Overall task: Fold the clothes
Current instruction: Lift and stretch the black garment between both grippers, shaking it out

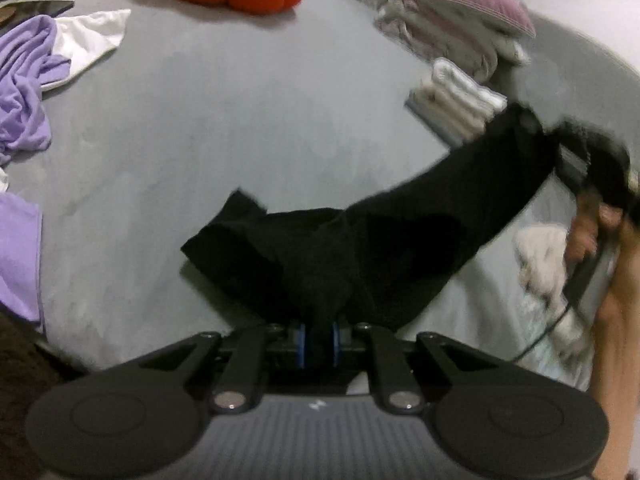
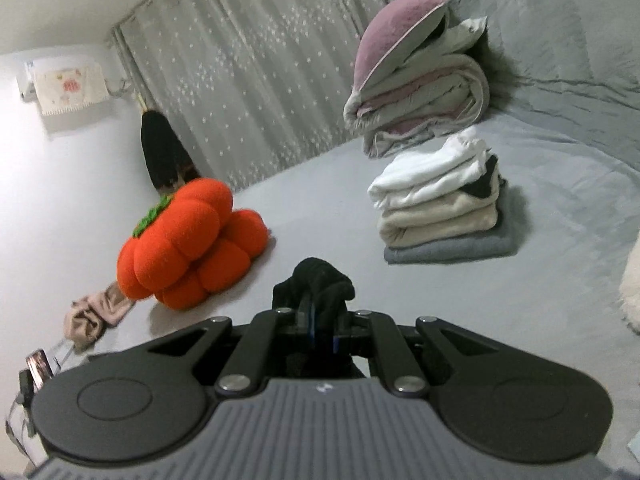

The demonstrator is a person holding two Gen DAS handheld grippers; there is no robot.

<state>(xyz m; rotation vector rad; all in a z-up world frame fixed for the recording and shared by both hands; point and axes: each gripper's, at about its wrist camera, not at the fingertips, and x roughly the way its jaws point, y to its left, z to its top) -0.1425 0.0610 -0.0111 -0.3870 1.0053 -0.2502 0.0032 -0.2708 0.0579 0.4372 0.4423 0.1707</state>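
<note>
A black garment (image 1: pixel 360 248) hangs stretched between my two grippers above the grey bed (image 1: pixel 240 120). My left gripper (image 1: pixel 319 340) is shut on one end of it, the cloth bunched between the blue pads. The other end runs up to the right, where my right gripper (image 1: pixel 576 168) holds it, blurred. In the right wrist view my right gripper (image 2: pixel 322 332) is shut on a bunch of the black garment (image 2: pixel 316 284) that sticks up past the fingers.
A stack of folded white, cream and grey clothes (image 2: pixel 440 208) lies on the bed, with a folded quilt and pink pillow (image 2: pixel 416 88) behind. An orange pumpkin plush (image 2: pixel 188 240) sits to the left. Loose purple clothes (image 1: pixel 24 92) and white cloth (image 1: pixel 88 40) lie at left.
</note>
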